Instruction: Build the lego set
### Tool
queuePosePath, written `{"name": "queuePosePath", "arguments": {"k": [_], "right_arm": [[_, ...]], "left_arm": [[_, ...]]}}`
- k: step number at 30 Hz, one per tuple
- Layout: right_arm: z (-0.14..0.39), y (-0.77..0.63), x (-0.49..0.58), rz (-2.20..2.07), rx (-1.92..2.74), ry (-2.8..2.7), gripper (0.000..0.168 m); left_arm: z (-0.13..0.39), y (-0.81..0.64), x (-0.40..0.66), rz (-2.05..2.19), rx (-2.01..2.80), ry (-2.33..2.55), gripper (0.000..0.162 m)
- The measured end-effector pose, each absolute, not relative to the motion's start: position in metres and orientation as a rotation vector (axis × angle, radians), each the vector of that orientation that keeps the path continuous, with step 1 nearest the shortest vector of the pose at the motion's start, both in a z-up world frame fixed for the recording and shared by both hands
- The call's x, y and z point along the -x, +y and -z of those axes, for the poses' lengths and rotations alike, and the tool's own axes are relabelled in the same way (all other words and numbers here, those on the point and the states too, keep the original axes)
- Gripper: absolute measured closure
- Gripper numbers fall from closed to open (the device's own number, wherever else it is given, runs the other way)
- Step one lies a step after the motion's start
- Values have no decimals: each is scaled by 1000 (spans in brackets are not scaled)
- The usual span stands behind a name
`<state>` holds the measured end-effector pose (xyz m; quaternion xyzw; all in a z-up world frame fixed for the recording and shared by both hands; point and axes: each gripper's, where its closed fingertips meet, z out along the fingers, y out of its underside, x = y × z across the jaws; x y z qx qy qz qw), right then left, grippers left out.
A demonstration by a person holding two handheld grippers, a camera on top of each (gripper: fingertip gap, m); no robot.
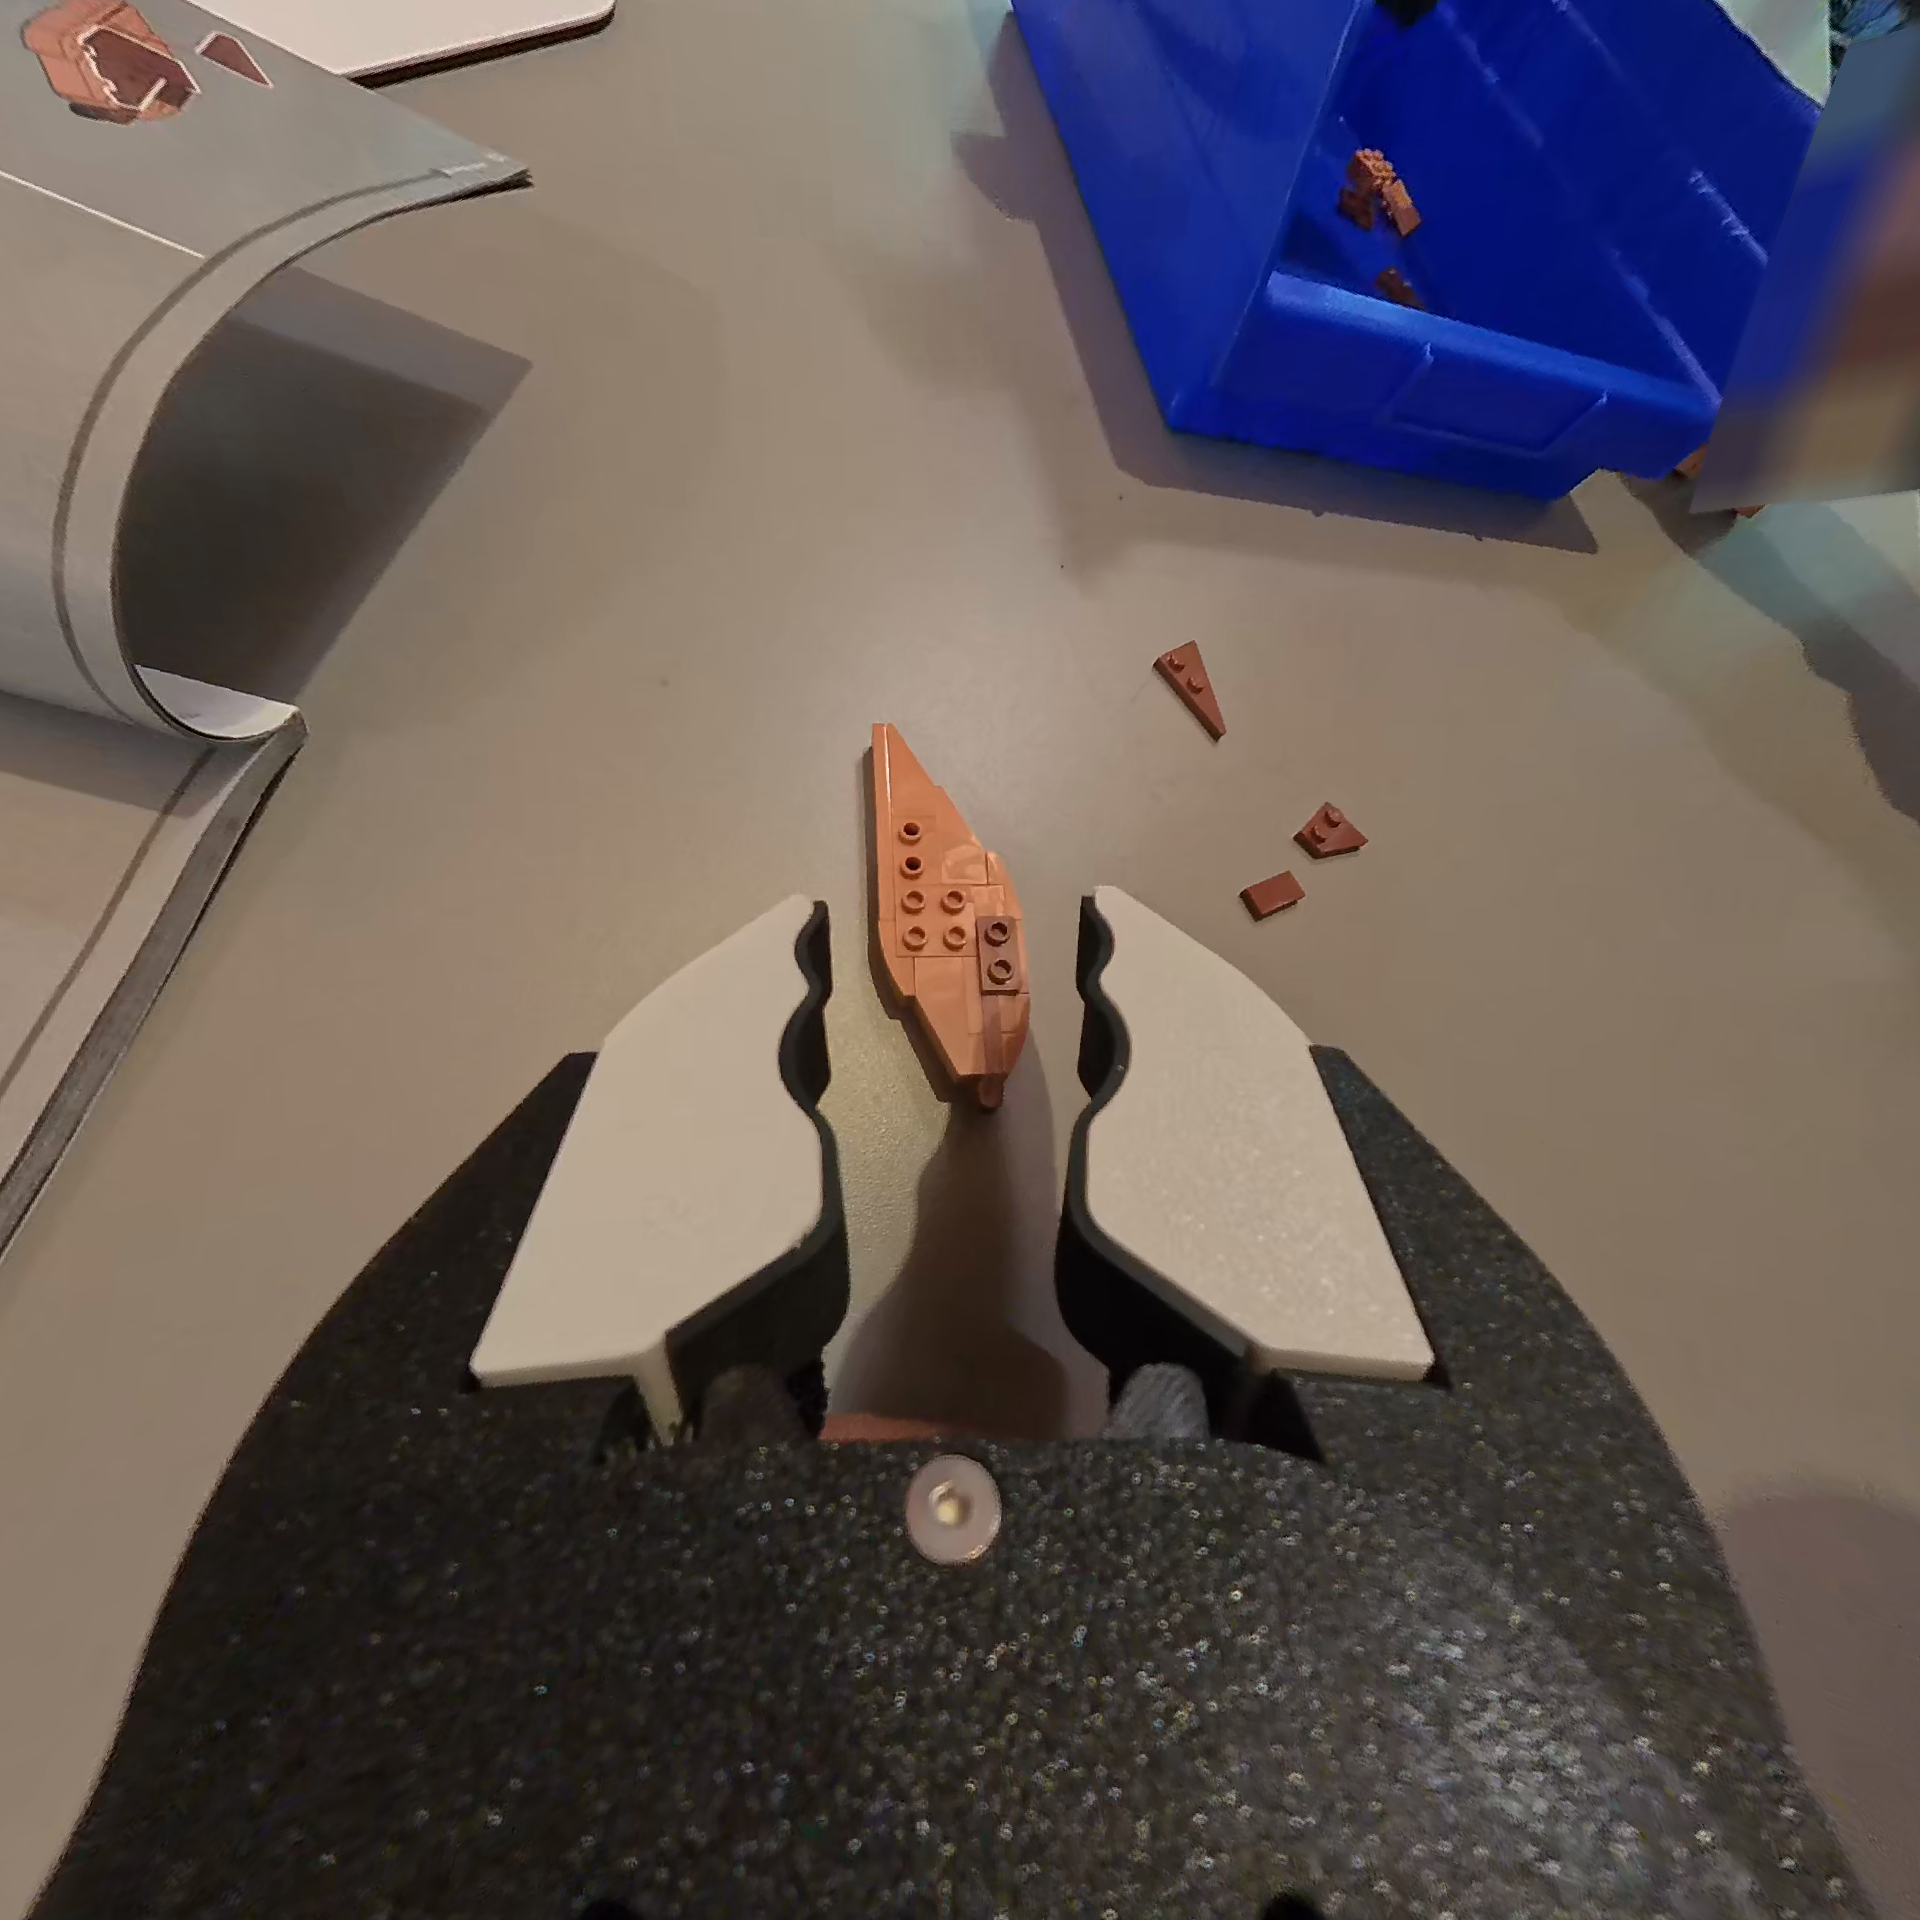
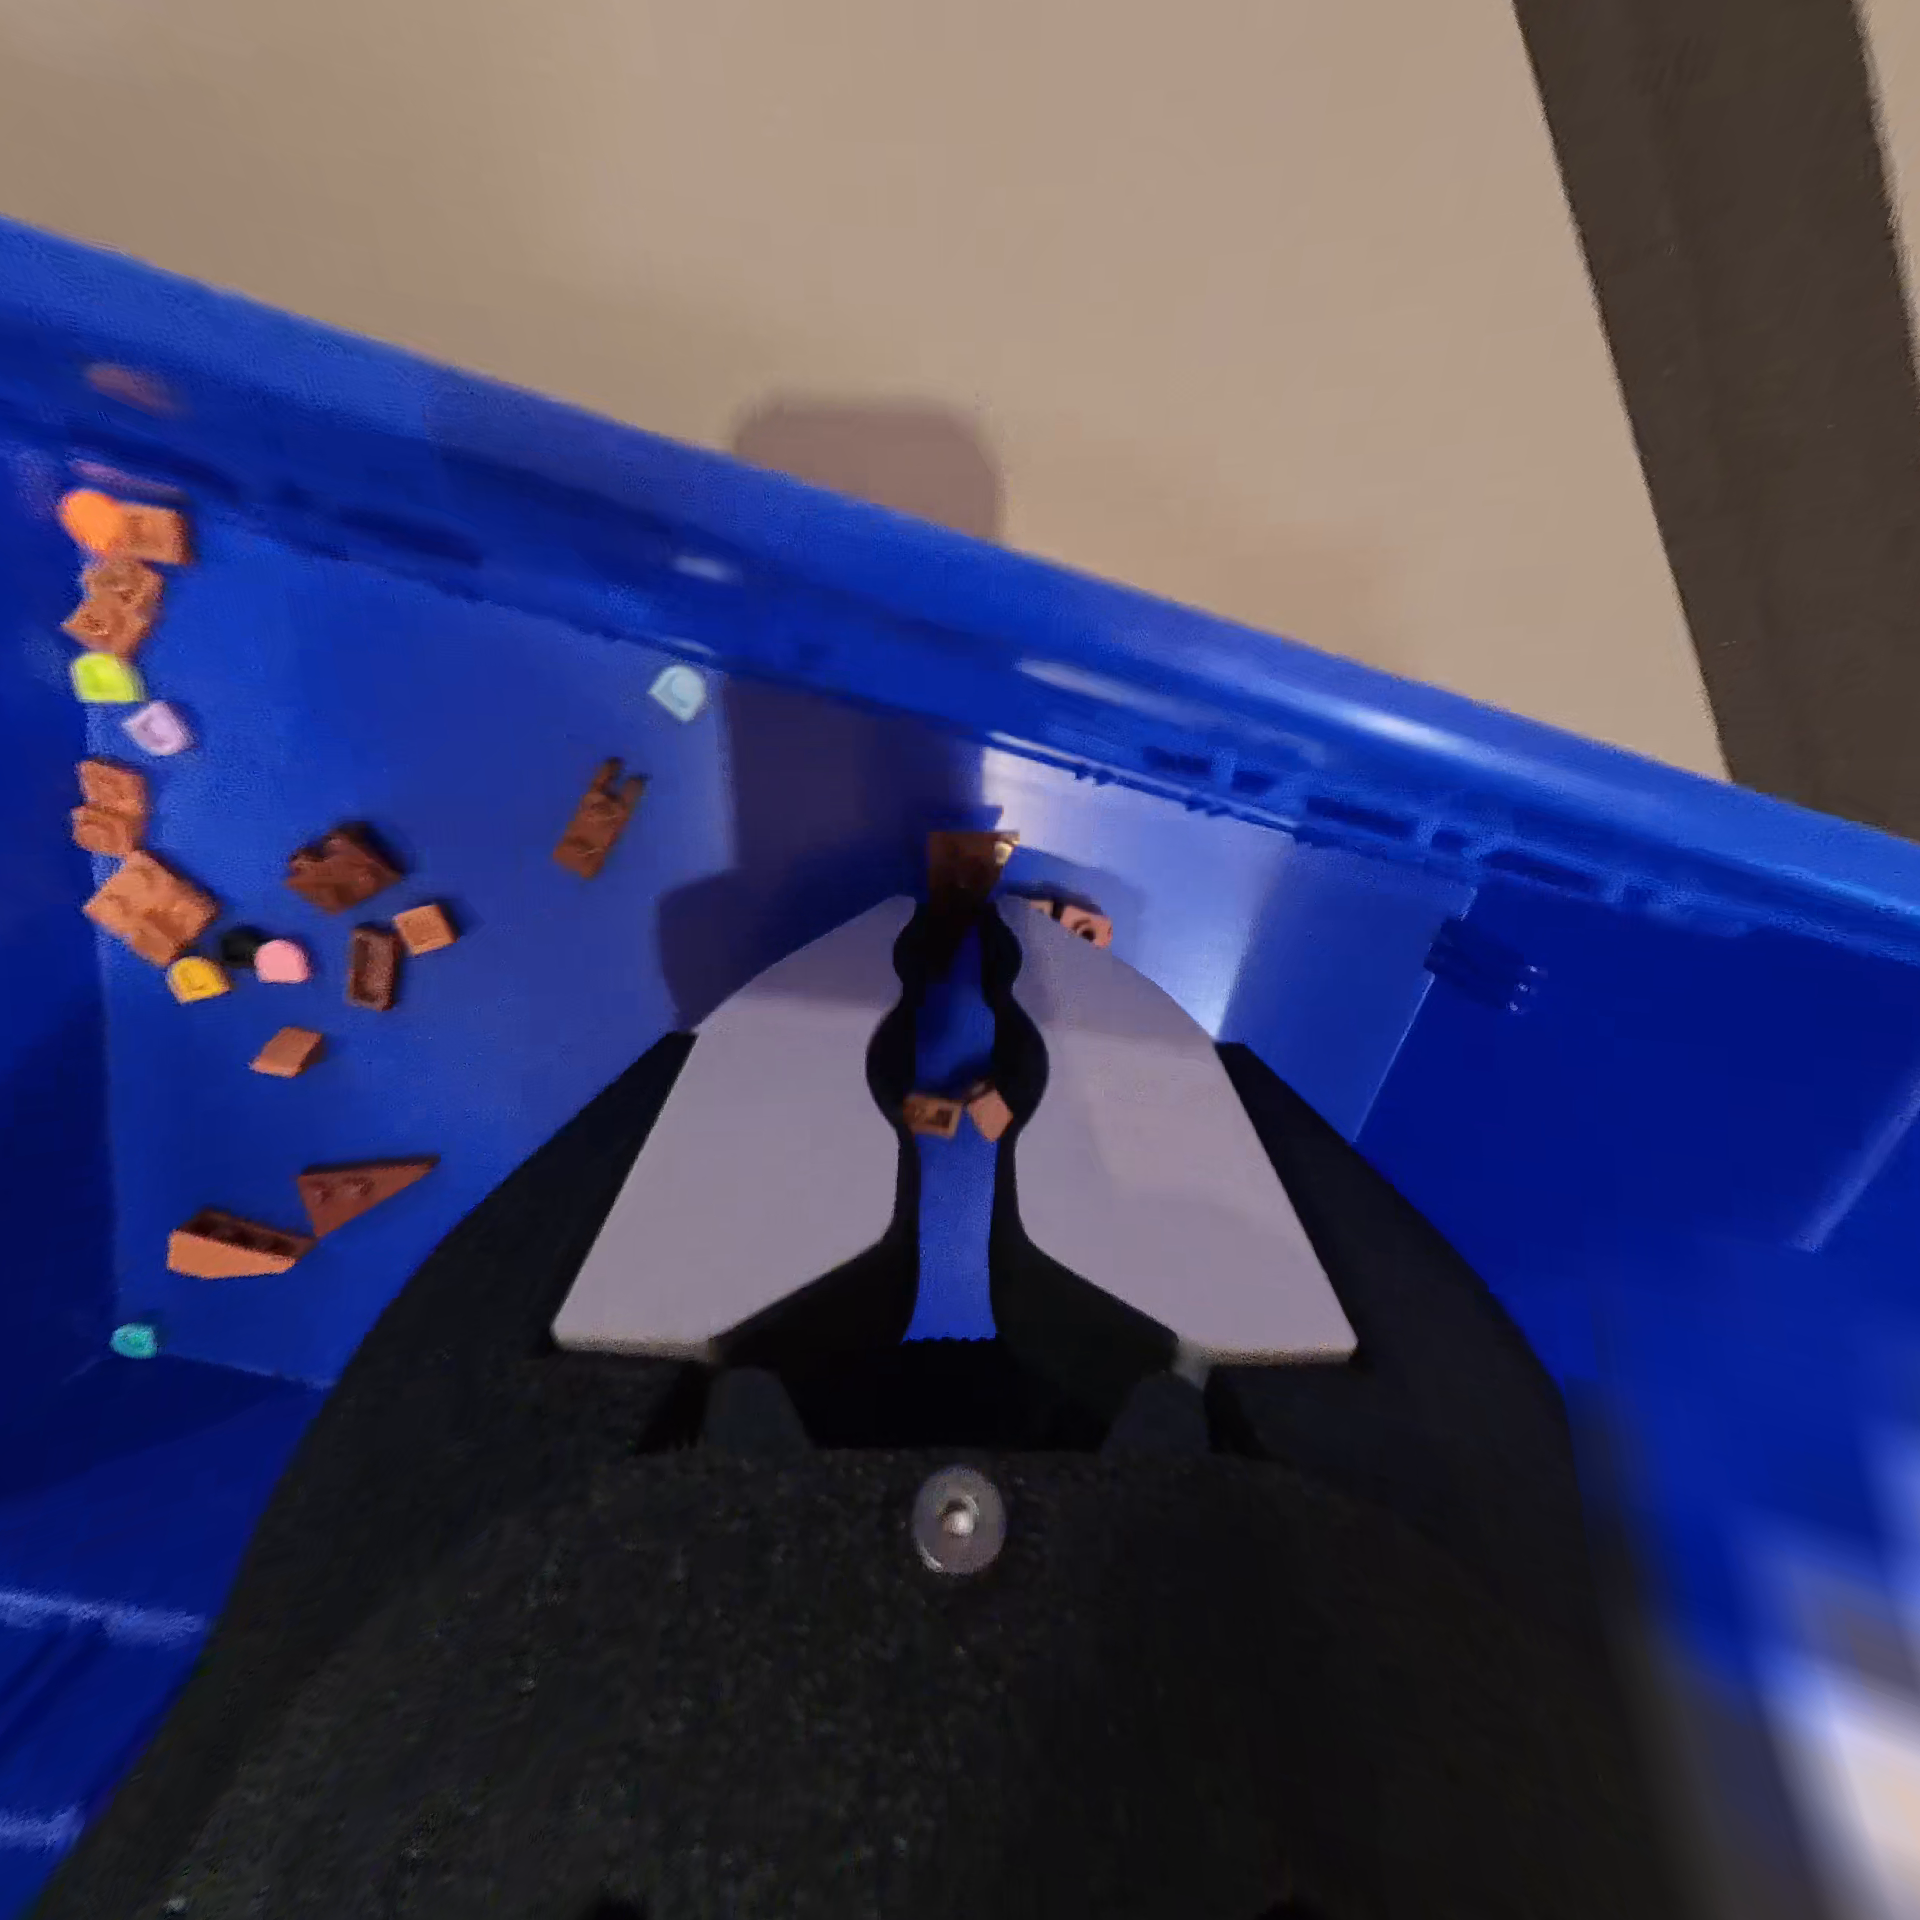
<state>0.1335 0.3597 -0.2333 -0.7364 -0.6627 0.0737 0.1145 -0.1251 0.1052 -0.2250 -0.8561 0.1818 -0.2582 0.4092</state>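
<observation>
- The left gripper (image 1: pixel 951 940) hangs low over the worktop (image 1: pixel 675 582) with its jaws spread and nothing between the pads; the tan lego assembly (image 1: pixel 951 914) lies flat in the gap, nearer the right-hand finger, touching neither that I can tell.
- The assembly is a long, pointed plate build, studs up, with a darker brown two-stud piece (image 1: pixel 1000 951) on its near half and its tip aimed away from the gripper.
- By my reckoning it is light and rigid, but made of thin pressed-together layers, so a hard squeeze or a twist could pop them apart. The wide studded near half, taken across its long straight sides, looks the safest hold; the slim tip would likely pivot or slip.
- Just beyond, to the right, three loose dark brown pieces lie apart: a wedge plate (image 1: pixel 1191 686), a small studded slope (image 1: pixel 1330 829) and a smooth tile (image 1: pixel 1272 894).
- Toward the far right corner stands the blue bin (image 1: pixel 1403 343); toward the far left an open instruction booklet (image 1: pixel 125 436) curls up.
- The right gripper (image 2: pixel 961 904) reaches inside the blue bin (image 2: pixel 1143 665), jaws nearly pressed together and pinching a small brown piece (image 2: pixel 961 862) at the tips, though motion blur makes the hold uncertain.
- More loose pieces (image 2: pixel 249 935), brown, tan and a few pastel, scatter over the bin floor to its left.
</observation>
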Motion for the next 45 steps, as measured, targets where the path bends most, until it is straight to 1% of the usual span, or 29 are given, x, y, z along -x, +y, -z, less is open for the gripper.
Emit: {"name": "queuePosePath", "arguments": {"k": [2, 6, 9, 11, 14, 17, 21, 23, 28, 32, 35, 39, 40, 41, 45], "right_arm": [[209, 349, -133, -203, 2114, -1921, 159], [141, 291, -113, -259, 2011, -1821, 159], [117, 212, -81, -379, 1894, -1813, 159], [125, 163, -58, -396, 1789, -1847, 159], [171, 117, -29, -394, 1711, -1924, 159], [218, 101, -8, -488, 1773, -1957, 159], [245, 103, -2, -473, 1807, -1976, 159], [248, 104, -1, -492, 1793, -1986, 158], [232, 120, 5, -571, 1733, -1901, 141], [212, 140, 12, -652, 1664, -1676, 145], [218, 144, 10, -564, 1587, -1643, 147], [237, 150, 9, -399, 1544, -1642, 150], [235, 150, 10, -397, 1528, -1624, 156], [233, 152, 10, -390, 1525, -1607, 154], [230, 155, 9, -482, 1573, -1565, 154]], "left_arm": [[225, 105, 125, 646, 2154, 460, 116], [225, 105, 124, 635, 2156, 472, 116], [226, 104, 124, 629, 2162, 482, 116], [226, 103, 123, 621, 2167, 491, 116], [229, 100, 120, 616, 2180, 519, 116], [231, 100, 120, 604, 2190, 530, 115], [230, 101, 121, 619, 2187, 516, 115], [230, 101, 121, 625, 2186, 515, 115], [230, 100, 121, 627, 2185, 519, 115], [229, 101, 124, 620, 2184, 511, 115], [230, 100, 126, 631, 2186, 508, 115], [230, 99, 125, 647, 2188, 514, 115], [230, 98, 125, 651, 2189, 519, 115], [231, 98, 124, 653, 2192, 525, 115], [235, 94, 122, 633, 2216, 573, 114]]}}
